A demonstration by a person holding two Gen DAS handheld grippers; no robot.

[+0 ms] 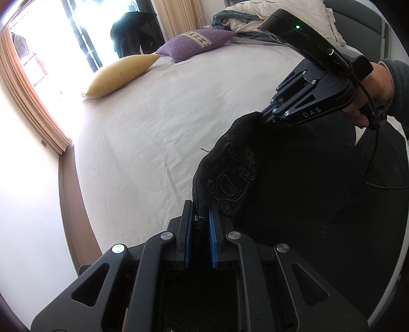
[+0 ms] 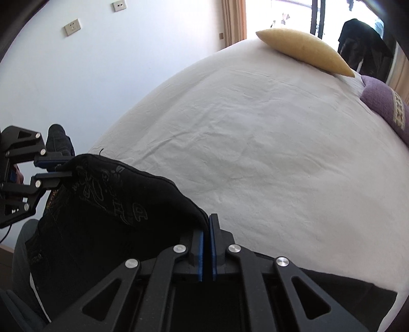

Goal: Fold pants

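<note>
The black pants (image 1: 237, 166) hang over the bed (image 1: 153, 122), their lower part lost in shadow at lower right. Left gripper (image 1: 200, 219) and right gripper (image 2: 206, 229) each pinch the top edge, probably the waistband. Two pillows (image 1: 122, 74) lie at upper left

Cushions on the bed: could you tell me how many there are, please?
2: a yellow cushion near the window-side edge, and a purple cushion just beyond it, towards the heaped bedding, which might hide more.
</note>
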